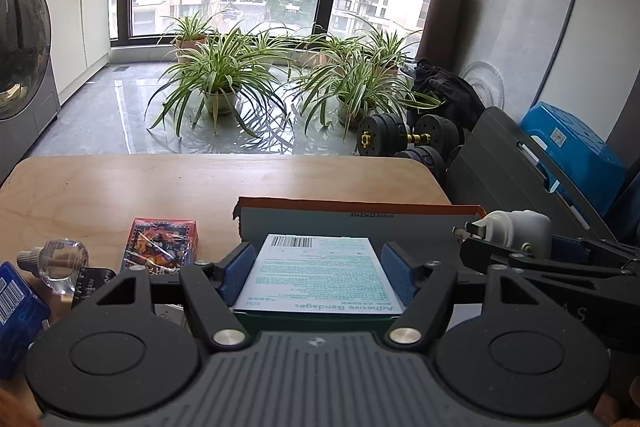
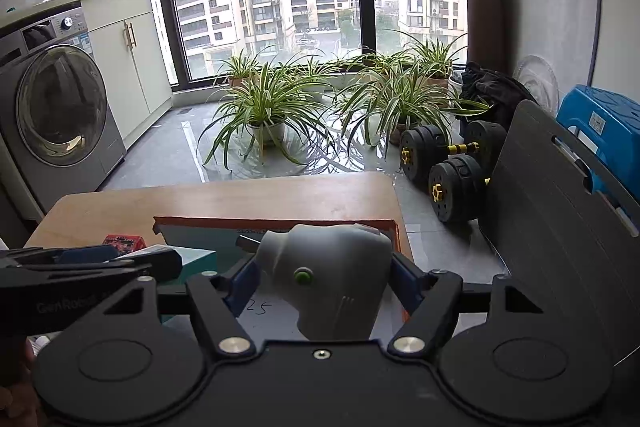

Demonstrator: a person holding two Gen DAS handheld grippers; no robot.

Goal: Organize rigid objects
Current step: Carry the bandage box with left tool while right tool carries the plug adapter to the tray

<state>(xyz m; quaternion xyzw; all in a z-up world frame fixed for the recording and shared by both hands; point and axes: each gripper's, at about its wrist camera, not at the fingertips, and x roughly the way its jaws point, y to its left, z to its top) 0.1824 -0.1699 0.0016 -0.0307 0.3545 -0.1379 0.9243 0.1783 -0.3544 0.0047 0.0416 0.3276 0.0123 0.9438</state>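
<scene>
Left gripper (image 1: 318, 277) grasps the bandage box (image 1: 318, 275); right gripper (image 2: 322, 281) clamps the white plug-in device (image 2: 332, 279), both apparently over the cardboard box (image 1: 360, 213) at the table's right edge. Rounded device may slip.

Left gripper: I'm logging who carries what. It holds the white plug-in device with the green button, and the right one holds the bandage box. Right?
Swapped. The left wrist view shows the left gripper shut on the bandage box; the right wrist view shows the right gripper shut on the white plug-in device with the green button.
</scene>
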